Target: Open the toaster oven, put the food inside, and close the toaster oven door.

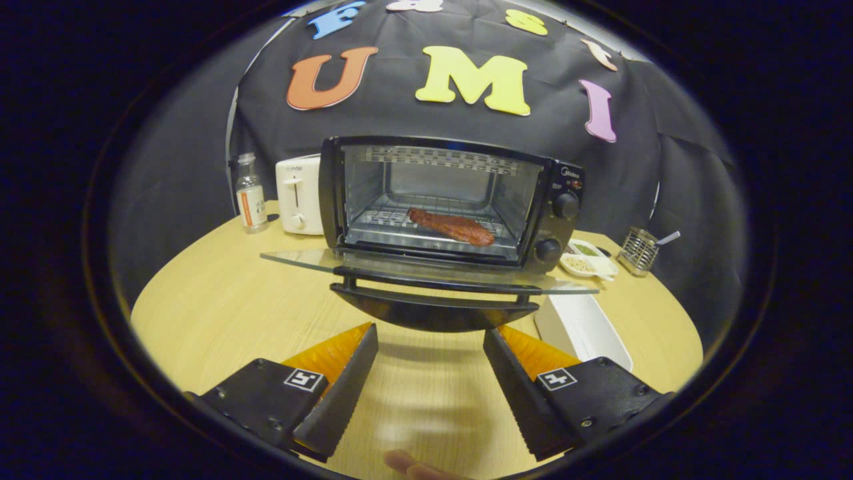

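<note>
Gripper (pixel 430 337) fingers spread wide, nothing between them, hovering over bare wooden table (pixel 220 313) just short of the toaster oven door (pixel 430 270). A fingertip of the person's hand (pixel 416 465) peeks in under the fingers. Just ahead of the fingertips the glass door hangs fully dropped, roughly level, its black handle bar (pixel 433 313) nearest the fingers and apart from them. Beyond it the toaster oven (pixel 453 200) cavity stands open with the food, a reddish-brown piece of meat (pixel 452 227), lying on the wire rack (pixel 393 217) inside, slightly right of centre. Two knobs (pixel 556 227) on the oven's right panel. White tray (pixel 583 327) beside the right finger, empty as far as visible. Further off: white pop-up toaster (pixel 300 193) and small bottle (pixel 251 193) left of oven, condiment dish (pixel 590 260) and wire holder (pixel 638 251) to the right. Progress judgement: opening done, food placed, so only closing the door is left; fingers look lined up below the handle to lift it shut.
</note>
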`<state>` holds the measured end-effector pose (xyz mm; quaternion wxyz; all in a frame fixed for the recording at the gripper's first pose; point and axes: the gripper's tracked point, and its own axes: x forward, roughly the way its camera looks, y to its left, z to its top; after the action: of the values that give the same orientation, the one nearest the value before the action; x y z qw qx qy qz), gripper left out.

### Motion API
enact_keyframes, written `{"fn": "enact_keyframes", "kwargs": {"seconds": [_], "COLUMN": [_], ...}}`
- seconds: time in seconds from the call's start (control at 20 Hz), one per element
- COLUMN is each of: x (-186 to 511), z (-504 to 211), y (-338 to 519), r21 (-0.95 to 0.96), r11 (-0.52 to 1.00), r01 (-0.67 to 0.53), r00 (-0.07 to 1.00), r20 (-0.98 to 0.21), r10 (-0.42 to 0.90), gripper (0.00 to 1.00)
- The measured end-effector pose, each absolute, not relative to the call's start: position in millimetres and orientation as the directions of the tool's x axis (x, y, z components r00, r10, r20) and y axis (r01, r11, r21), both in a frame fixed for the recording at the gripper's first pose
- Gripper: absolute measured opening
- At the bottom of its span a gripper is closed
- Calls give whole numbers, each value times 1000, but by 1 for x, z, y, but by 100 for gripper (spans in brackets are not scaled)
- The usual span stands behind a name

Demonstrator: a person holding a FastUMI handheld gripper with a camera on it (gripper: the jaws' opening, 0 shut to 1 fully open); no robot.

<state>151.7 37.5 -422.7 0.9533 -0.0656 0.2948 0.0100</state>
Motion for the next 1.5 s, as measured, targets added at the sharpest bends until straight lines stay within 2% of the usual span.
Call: {"fn": "enact_keyframes", "kwargs": {"seconds": [1.0,1.25,1.5], "x": [246,236,181], "z": [-351,-289,-189], "y": [21,17,6], "r21": [-116,-88,-105], "r11": [993,996,994], "r01": [-14,-26,-31], "r00": [881,918,966], "r20": [-471,-397,-258], "r10": [-43,-11,3], "gripper": [100,100,100]}}
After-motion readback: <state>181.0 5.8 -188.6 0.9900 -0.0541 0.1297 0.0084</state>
